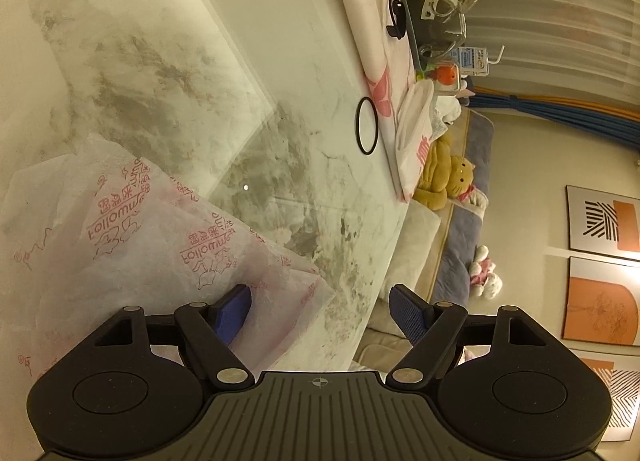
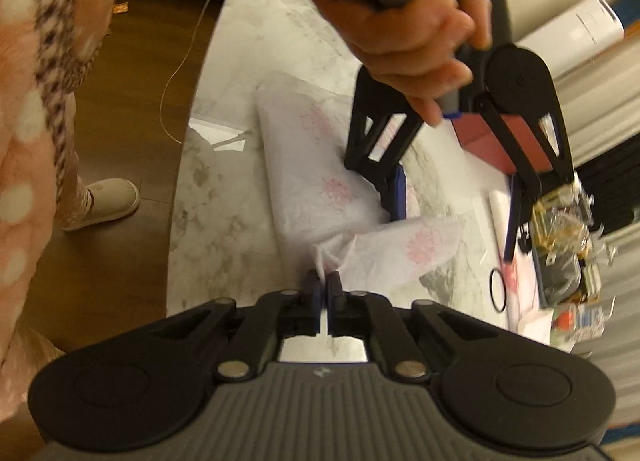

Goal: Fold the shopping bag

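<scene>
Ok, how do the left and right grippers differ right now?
The left gripper has its jaws wide apart with nothing between them; the right gripper has its jaws shut on a corner of the shopping bag. The left one presses one finger down on the bag, pinning it to the marble table; the right one lifts its corner clear. Both have blue pads and are hand-held.

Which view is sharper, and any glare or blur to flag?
Left wrist: sharp, warm yellow cast, strong fisheye bending, a small glare dot on the marble table, print on the shopping bag legible. Right wrist: motion-blurred, the bag's print smeared, the hand soft, blown-out white at top right; right gripper itself fairly crisp.
</scene>
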Action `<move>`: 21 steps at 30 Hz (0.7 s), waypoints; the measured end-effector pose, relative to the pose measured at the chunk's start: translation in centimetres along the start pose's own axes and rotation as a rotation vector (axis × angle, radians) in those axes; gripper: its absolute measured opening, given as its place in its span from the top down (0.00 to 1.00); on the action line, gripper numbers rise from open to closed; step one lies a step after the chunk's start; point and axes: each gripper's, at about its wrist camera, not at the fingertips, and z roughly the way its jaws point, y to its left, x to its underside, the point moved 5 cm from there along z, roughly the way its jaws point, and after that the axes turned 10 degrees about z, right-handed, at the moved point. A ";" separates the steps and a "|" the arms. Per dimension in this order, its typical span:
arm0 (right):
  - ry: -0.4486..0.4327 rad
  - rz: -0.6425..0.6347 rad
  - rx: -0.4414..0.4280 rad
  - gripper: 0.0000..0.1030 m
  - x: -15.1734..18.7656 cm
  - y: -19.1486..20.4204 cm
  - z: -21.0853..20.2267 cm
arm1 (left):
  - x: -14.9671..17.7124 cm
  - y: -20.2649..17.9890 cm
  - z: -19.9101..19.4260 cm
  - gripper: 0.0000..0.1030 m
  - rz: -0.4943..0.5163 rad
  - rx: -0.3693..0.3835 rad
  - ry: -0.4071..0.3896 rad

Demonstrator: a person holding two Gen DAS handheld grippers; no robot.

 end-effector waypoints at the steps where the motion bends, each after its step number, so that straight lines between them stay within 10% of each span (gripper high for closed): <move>1: 0.004 0.022 -0.003 0.97 -0.2 0.0 -0.1 | 0.0 -0.1 0.0 0.25 0.009 -0.004 0.004; 6: 0.032 0.183 -0.075 0.95 -0.9 -0.8 0.0 | 0.2 -1.9 -0.7 0.25 0.119 -0.067 0.018; 13: 0.030 0.215 -0.086 0.96 -0.6 -0.5 -0.4 | 1.5 -7.9 -3.6 0.25 0.283 0.029 0.014; 21: 0.033 0.207 -0.066 0.95 -2.1 -1.7 -0.1 | 0.7 -3.7 1.4 0.25 0.304 -0.127 0.094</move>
